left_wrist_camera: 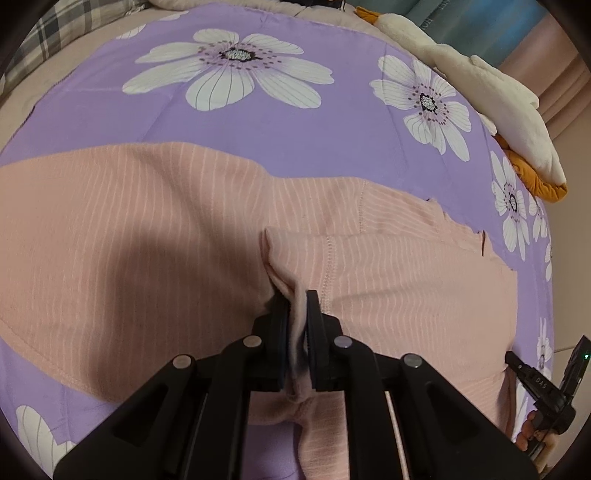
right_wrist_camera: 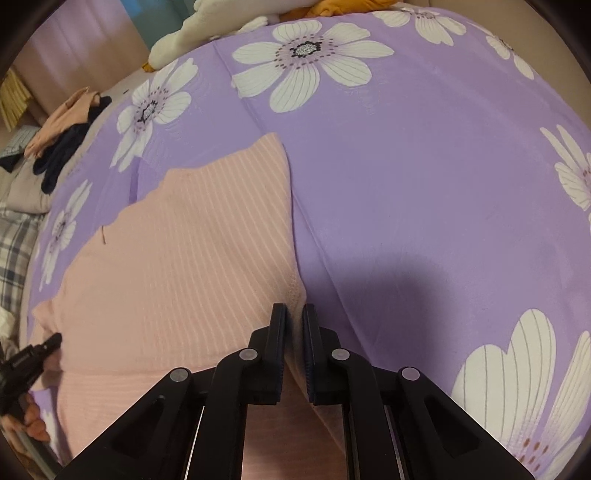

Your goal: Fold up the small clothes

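A pink ribbed garment with thin white stripes lies spread on a purple flowered bedspread. My left gripper is shut on a raised fold of the garment's near edge, cloth bunched between its pads. In the right wrist view the same pink garment fills the left half, and my right gripper is shut on its right-hand hem corner, fabric pinched between the pads. The other gripper's tip shows at the far left on the cloth.
A white and orange plush toy lies along the far right of the bed. A pile of pink and dark clothes sits at the left beyond the bedspread. A plaid pillow is at the far left. A hand holds the left tool.
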### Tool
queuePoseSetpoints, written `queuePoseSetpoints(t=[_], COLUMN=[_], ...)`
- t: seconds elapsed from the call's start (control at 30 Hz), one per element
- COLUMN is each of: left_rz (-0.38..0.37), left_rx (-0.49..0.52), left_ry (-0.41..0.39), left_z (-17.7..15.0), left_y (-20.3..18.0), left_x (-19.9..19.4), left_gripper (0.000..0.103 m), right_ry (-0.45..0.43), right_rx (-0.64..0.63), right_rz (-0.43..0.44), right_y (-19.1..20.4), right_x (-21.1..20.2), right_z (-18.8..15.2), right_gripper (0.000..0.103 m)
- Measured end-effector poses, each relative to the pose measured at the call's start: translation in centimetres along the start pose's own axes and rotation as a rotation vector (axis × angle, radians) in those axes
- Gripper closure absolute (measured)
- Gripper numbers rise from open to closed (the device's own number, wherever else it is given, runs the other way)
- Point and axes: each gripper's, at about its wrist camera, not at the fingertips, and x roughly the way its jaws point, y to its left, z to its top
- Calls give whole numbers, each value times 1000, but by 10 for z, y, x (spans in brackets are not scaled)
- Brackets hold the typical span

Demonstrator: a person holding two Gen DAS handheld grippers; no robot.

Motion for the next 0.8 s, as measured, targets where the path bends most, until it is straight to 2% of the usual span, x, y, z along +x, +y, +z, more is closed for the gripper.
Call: queuePoseSetpoints(t=[0.6, 0.7, 0.8], left_rz=[-2, -15, -41], left_rx=[22, -7, -84], left_ry=[-32, -31, -16], left_z=[-4, -3, -4], left_y=[0, 2, 8], left_x=[1, 1, -3], left_gripper=[91, 91, 91], right_ry=[-18, -19, -22], right_rx=[-10, -13, -15], right_rz=[-24, -28, -34], right_y=[1, 2, 3], right_x=[1, 1, 1], right_z=[-4, -5, -5], right_gripper=[97, 97, 97])
